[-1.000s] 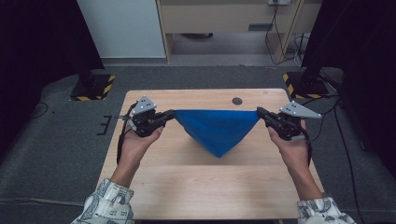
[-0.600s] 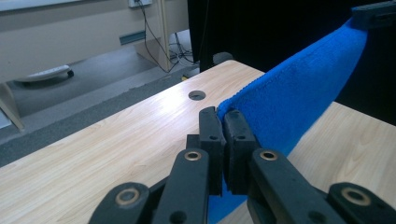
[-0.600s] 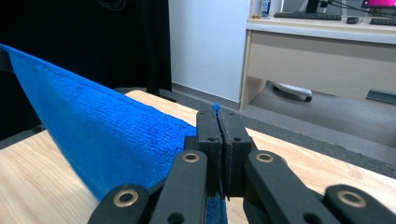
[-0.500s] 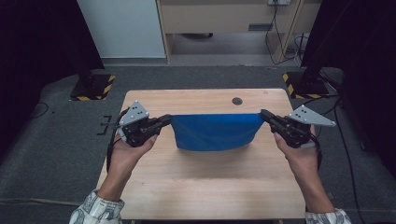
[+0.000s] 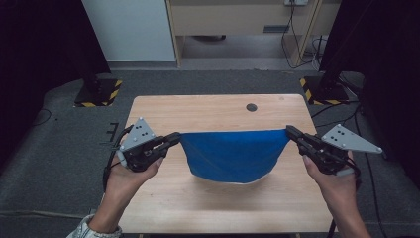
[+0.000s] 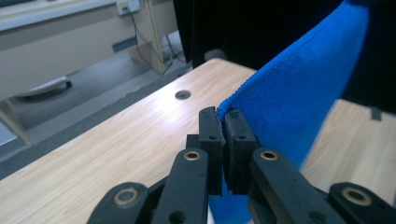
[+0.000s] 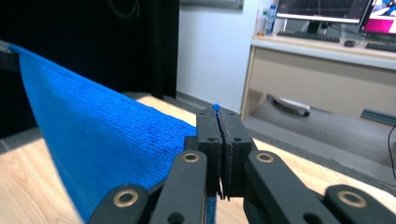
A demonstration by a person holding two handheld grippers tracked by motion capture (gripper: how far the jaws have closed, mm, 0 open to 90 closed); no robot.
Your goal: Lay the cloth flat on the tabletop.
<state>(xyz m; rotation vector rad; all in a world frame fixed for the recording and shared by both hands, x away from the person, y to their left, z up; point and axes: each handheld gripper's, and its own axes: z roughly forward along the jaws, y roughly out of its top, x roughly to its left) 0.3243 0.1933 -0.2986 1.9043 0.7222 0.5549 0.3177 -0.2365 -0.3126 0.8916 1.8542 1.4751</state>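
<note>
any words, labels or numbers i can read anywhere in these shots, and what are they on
None can be read.
The blue terry cloth, the light wooden table and the black jaws of the left gripper and right gripper bear no print.
The two computer screens in the right gripper view show content too blurred to read.
The yellow-and-black striped stand bases bear stripes, no text.

Both forearms reach in from below, hands apart. The left gripper [image 5: 174,139] and right gripper [image 5: 290,132] point inward at each other, jaws clamped tight.
</note>
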